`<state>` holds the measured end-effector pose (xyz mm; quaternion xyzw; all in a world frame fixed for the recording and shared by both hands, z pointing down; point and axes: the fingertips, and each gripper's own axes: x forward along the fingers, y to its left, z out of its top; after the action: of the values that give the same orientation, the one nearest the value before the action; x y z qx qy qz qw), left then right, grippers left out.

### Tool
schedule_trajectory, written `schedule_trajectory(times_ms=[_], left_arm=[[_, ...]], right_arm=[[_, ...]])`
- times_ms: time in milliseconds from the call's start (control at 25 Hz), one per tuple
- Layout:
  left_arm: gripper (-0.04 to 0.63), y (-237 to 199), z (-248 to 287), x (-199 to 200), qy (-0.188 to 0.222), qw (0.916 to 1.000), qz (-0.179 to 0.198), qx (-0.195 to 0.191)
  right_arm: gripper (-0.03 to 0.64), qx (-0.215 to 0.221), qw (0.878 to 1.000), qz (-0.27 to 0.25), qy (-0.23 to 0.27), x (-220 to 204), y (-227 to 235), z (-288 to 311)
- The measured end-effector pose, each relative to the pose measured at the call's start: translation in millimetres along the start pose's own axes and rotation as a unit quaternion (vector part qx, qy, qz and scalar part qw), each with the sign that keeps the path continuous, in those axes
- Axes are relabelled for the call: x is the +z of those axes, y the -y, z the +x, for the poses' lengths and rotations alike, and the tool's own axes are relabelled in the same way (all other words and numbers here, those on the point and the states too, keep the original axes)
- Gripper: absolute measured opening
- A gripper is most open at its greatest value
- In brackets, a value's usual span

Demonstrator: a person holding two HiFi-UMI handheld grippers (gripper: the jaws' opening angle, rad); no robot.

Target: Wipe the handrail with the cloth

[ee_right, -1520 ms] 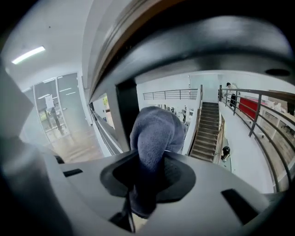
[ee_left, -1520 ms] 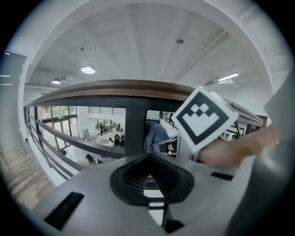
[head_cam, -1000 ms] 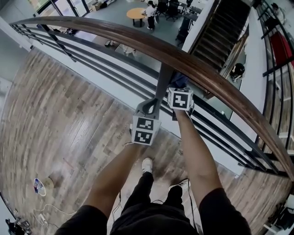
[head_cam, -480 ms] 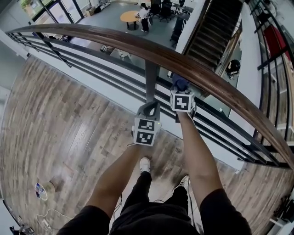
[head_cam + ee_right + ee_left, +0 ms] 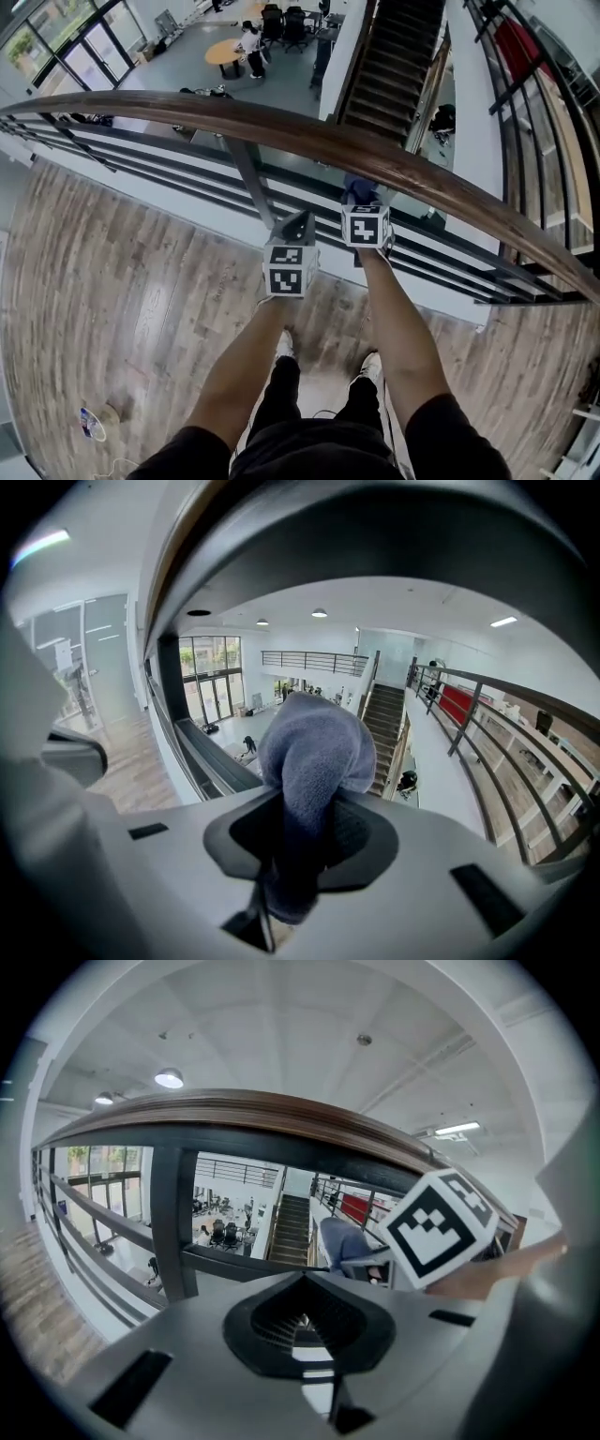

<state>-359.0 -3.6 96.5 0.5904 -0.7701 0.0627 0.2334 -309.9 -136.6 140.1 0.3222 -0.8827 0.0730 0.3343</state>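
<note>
A brown wooden handrail [image 5: 281,127] curves across the head view above black bars. My right gripper [image 5: 362,201] sits just under its near side, shut on a blue-grey cloth [image 5: 360,188]. I cannot tell whether the cloth touches the rail. In the right gripper view the cloth [image 5: 311,752] bulges out of the right gripper [image 5: 295,846], with the handrail's dark underside [image 5: 375,536] overhead. My left gripper [image 5: 298,221] is shut and empty beside it, lower and to the left. In the left gripper view the left gripper [image 5: 302,1321] points up at the handrail [image 5: 234,1110], with the cloth [image 5: 341,1241] at its right.
A black metal post [image 5: 247,176] holds the rail, left of both grippers, and horizontal black bars [image 5: 141,155] run beneath. Beyond the railing is a drop to a lower floor and a staircase [image 5: 389,56]. I stand on wooden flooring [image 5: 112,281], where a small object [image 5: 92,422] lies at the lower left.
Both grippers have moved right along the rail with the cloth. The post, earlier right behind the left gripper, now stands to its left.
</note>
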Motion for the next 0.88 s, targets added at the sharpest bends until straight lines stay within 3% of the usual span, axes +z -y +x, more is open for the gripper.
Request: schedule_trajectory(times_ms=[80,160,480,880], left_arm=[[0.002,16,4,5,-0.001,0.9995,-0.031,0.0],[0.002,33,8,7,-0.004,0.9992,-0.038,-0.006],[0.002,114,32,7,-0.016,0.9987,0.009,-0.047],[0.003,213,61,-13,-0.046,0.9943,0.031,-0.092]], right_arm=[[0.092,-0.003,1.0,0.009,0.0,-10,20,-12],[0.092,-0.006,1.0,0.012,-0.004,-19,38,-21],[0.093,-0.033,0.999,0.036,-0.007,-58,122,-58],[0.094,-0.058,0.996,0.065,-0.01,-95,211,-94]])
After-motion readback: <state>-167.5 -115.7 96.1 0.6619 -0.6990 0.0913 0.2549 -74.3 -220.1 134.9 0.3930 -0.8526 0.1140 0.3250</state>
